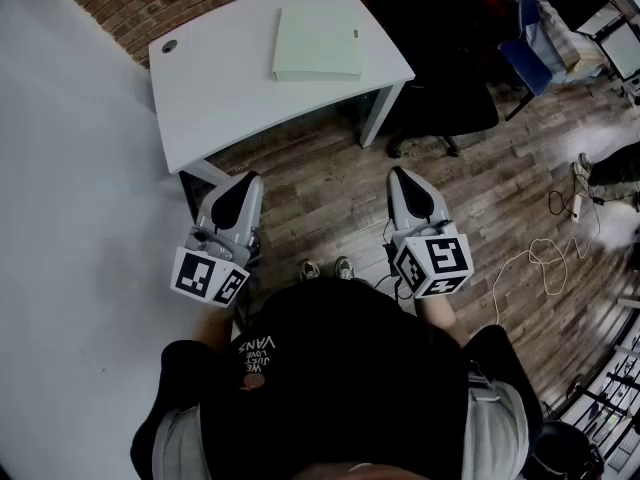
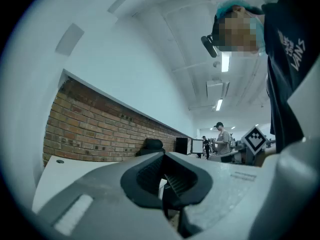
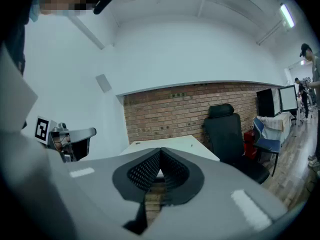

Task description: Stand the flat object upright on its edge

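Approach not yet begun: left gripper (image 1: 237, 196) and right gripper (image 1: 408, 190), both with jaws pressed together and empty, held near the body, well short of the pale flat pad (image 1: 318, 42) lying on the far white table (image 1: 220, 103); next, reach forward.

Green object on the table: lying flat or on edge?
Lying flat. The object shows its whole broad face upward, resting on the table.
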`<state>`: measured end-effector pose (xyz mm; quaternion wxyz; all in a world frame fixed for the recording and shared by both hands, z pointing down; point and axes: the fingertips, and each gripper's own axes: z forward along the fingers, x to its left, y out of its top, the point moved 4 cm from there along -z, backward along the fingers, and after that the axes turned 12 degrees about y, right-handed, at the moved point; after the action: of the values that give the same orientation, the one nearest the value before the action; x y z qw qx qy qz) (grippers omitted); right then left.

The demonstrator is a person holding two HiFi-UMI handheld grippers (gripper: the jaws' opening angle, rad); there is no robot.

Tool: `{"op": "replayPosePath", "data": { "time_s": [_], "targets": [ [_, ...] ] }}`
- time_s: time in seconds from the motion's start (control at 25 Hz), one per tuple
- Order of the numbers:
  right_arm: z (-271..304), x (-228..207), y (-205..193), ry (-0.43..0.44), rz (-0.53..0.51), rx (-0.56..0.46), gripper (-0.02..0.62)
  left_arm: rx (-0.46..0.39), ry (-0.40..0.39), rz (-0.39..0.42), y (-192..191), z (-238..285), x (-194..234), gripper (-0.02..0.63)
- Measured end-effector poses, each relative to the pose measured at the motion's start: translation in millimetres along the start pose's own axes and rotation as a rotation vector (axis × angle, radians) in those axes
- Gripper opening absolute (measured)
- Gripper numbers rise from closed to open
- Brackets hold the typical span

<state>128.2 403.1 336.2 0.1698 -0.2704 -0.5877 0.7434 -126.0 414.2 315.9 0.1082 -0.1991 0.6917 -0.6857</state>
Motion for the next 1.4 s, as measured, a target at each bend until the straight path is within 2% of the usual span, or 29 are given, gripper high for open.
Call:
{"op": "replayPosePath", "data": {
  "time_s": [0.28,0.72,0.96,1.4],
  "targets": [
    [2.1,-3.1,-6.3,0.017,0.039,-0.012,0.0,0.015,-0.015,-0.012,-6.7,1.3,0.3,-0.002],
    [5.9,7.1,-13.7,-0.064,0.065,-0.047,0.0,0.014,-0.024,-0.037,-13.9,-13.3,20.6,-0.002],
    [10.8,5.9,-14.5,-0.071,0.073,-0.053,0.0,0.022,-0.034,-0.043,-19.8,-11.3,26.2,-0.002],
    [49.0,-31.1,-5.3,-0.055,0.078,-0.068,0.0,0.004,0.004,-0.016,-20.7,34.2,47.3,-0.002]
  ]
}}
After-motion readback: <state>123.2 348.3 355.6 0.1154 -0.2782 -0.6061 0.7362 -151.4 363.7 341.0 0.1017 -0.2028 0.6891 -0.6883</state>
